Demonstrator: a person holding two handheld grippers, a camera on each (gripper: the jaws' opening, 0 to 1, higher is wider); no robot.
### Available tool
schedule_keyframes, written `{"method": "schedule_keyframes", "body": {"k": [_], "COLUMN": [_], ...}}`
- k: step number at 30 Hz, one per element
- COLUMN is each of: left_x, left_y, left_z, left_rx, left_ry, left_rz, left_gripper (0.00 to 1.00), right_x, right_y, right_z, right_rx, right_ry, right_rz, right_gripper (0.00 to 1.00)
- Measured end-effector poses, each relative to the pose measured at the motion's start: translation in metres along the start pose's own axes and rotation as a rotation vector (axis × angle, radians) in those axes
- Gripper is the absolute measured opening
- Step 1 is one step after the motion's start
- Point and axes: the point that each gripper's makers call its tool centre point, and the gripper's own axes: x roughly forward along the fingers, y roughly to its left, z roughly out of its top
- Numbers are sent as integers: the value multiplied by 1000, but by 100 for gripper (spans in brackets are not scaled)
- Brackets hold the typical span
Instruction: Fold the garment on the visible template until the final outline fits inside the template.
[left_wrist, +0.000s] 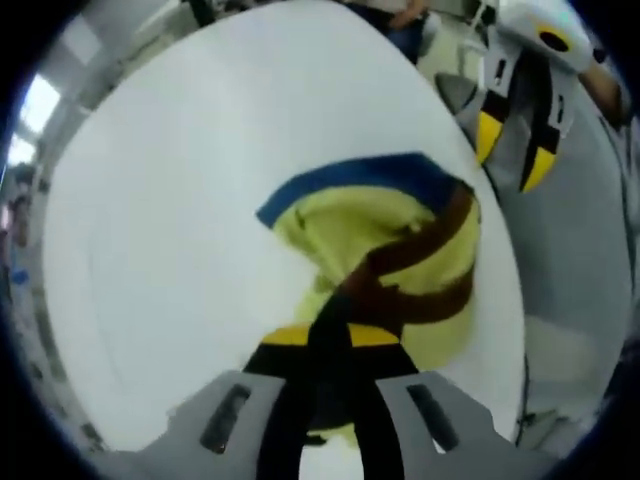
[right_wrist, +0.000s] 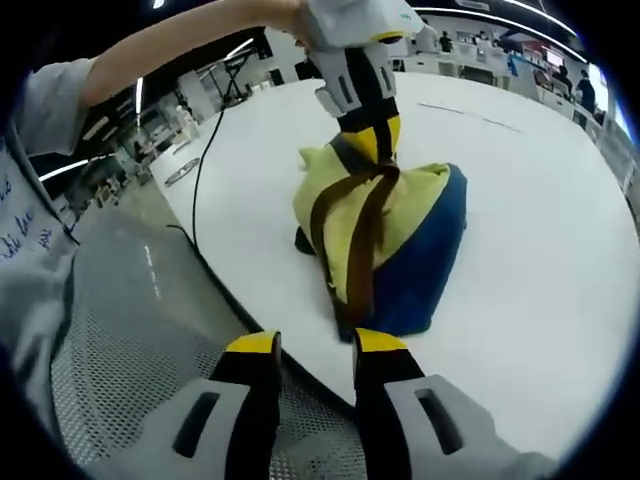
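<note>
Your left claw (left_wrist: 335, 335) was clamped on the garment (left_wrist: 400, 250), its yellow-tipped jaws drawn close with a bunch of the dark brown trim pinched between them. In the left gripper view the cloth rose away from those tips as a crumpled heap: pale yellow body, a brown band twisting across it, and a blue edge curving along its far side. It lay on the white worktop (left_wrist: 160, 250), toward the edge nearest the grey mesh surface (left_wrist: 570, 250).

Your right claw (right_wrist: 315, 345) stood narrowly parted and held nothing. In the left gripper view it hung at the upper right (left_wrist: 510, 150), over the grey surface and apart from the cloth. In the right gripper view its tips sat just short of the worktop's rim (right_wrist: 240, 290), with the garment (right_wrist: 420, 240) beyond them on the white top, near but not touching. There the heap showed yellow on the left, blue on the right, and a brown strap running down its middle from your left claw (right_wrist: 378, 140), which gripped the top of the bundle. A black cable (right_wrist: 200, 170) trailed over the worktop's edge at the left.

Some dark handwriting showed on the sleeve (right_wrist: 20, 220) at the far left, too small and cut off to read.
</note>
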Motion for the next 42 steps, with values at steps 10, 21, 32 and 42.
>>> {"method": "schedule_keyframes", "body": {"k": [10,21,32,42], "left_x": [-7,-20,-46,-61], "left_y": [-8,-9,-13,-19], "left_z": [-2,-6,-21,-43], "left_rx": [-28,-35,-80,-140], "left_ry": [-7,-26,-74,-106], "left_rz": [0,15,45,72], "left_gripper": [0,0,0,0], "right_x": [12,24,30,33], "right_y": [-9,-18,-18,-25], "right_z": [0,-11,-9,0], "right_rx": [2,-19,-85,-146], "right_ry": [15,72,91,86], "right_rz": [-6,5,47,46], "right_gripper": [29,25,18,15]}}
